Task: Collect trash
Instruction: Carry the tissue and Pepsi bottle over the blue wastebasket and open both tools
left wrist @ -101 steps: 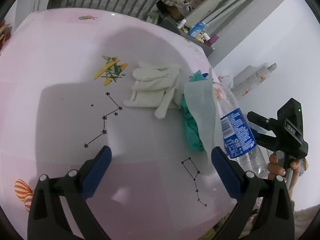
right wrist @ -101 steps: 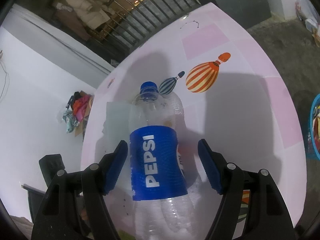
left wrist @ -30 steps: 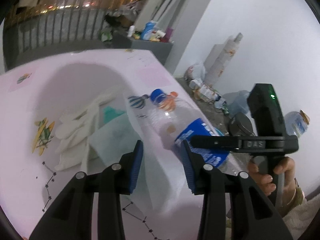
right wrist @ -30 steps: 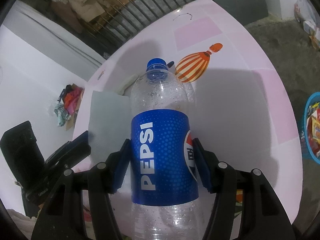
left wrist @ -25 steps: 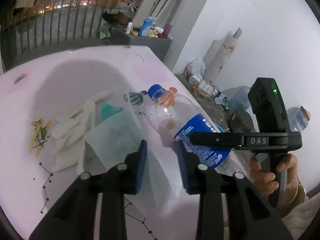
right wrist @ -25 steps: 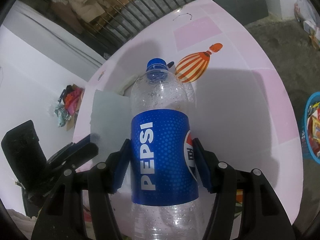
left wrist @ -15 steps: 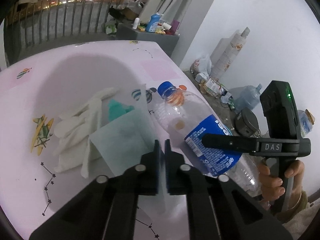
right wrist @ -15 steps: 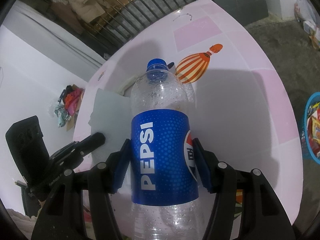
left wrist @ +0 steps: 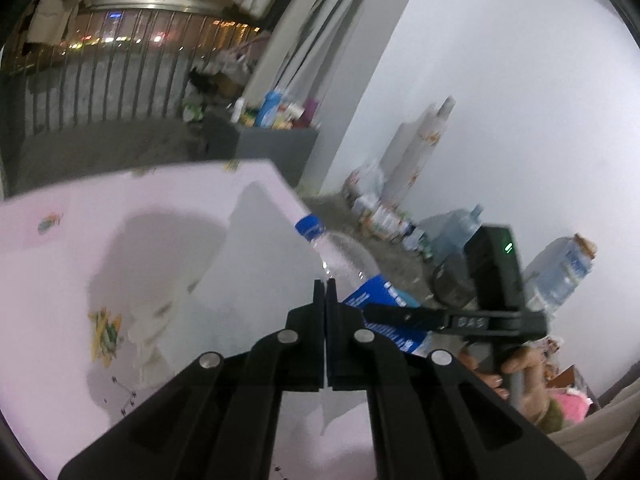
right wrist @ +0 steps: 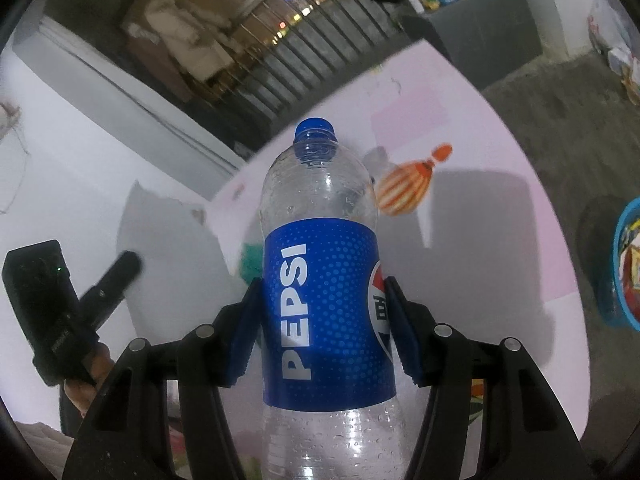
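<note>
My left gripper [left wrist: 325,286] has its jaws pressed together on a thin pale sheet [left wrist: 256,264], paper or tissue, can't tell which. The sheet stands up off the pink tablecloth [left wrist: 52,280] and fills the left-centre of the left wrist view; its lower edge hangs below the jaws.

My right gripper [right wrist: 324,320] pinches an empty Pepsi bottle [right wrist: 320,320], blue pads on either side of the blue label, cap pointing away from me. In the left wrist view the bottle sits just right of the sheet, clear of the table.

White gloves [left wrist: 160,320] lie on the cloth to the left of the sheet, partly hidden by it. A bit of teal material [right wrist: 250,260] shows between sheet and bottle in the right wrist view. A blue bin [right wrist: 624,272] with colourful contents sits at the far right edge, off the table.
</note>
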A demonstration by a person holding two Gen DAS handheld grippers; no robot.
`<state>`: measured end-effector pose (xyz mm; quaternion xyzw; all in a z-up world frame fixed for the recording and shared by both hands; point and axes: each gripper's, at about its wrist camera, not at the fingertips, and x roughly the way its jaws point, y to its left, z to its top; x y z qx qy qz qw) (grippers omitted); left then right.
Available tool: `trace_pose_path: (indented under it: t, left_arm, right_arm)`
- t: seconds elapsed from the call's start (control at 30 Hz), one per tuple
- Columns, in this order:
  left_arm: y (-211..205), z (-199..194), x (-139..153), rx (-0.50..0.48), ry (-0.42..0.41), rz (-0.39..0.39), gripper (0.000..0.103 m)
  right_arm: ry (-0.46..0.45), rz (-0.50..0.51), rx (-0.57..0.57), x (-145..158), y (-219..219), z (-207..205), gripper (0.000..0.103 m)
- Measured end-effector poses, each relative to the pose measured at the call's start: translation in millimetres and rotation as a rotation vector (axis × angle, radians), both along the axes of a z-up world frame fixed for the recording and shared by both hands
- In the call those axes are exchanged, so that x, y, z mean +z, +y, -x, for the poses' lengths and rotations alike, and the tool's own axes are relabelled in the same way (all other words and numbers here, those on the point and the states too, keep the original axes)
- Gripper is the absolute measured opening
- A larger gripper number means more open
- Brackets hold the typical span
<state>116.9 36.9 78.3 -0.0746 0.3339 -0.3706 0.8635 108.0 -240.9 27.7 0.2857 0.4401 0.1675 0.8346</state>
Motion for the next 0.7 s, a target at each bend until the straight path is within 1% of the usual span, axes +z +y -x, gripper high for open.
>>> trace_pose_path:
  t: [0.1,0.17,0.33,0.43,0.5,0.6,0.7]
  left_arm:
    - [2.0,-0.8,26.5,-0.021,-0.037,0.041,0.0]
    - [-0.6,-3.8,41.9,-0.041,-0.048,0.069,0.0]
    - [-25.5,-12.3,74.4,-0.104,-0.088,0.1,0.0]
    - [-54.6,-18.7,86.5,-0.163,-0.104,0.106,0.0]
    - [-82.6,-27.1,89.7,-0.214,-0.094,0.111,0.0]
    - [-122.3,-36.8,85.8,-0.276,-0.062,0.11,0.0]
    - [-171.4,-44.1,78.4,-0.346,-0.038,0.095,0.0]
  right_arm:
    - [-0.048,-0.019,-0.031,14.4,-11.5,9.2,0.056]
    - [-0.078,-0.029,-0.058,22.9,-21.0,17.1,0.056]
    - [-0.141,-0.055,-0.143,41.0,-53.2,38.0,0.056]
    - [-0.166,-0.057,-0.215,46.1,-77.7,52.5,0.056]
    - [-0.174,-0.059,-0.263,45.6,-92.5,61.6,0.056]
    - [-0.176,-0.062,-0.344,44.0,-116.2,77.3,0.056]
    - [-0.164,-0.056,-0.435,36.5,-140.7,92.9,0.056]
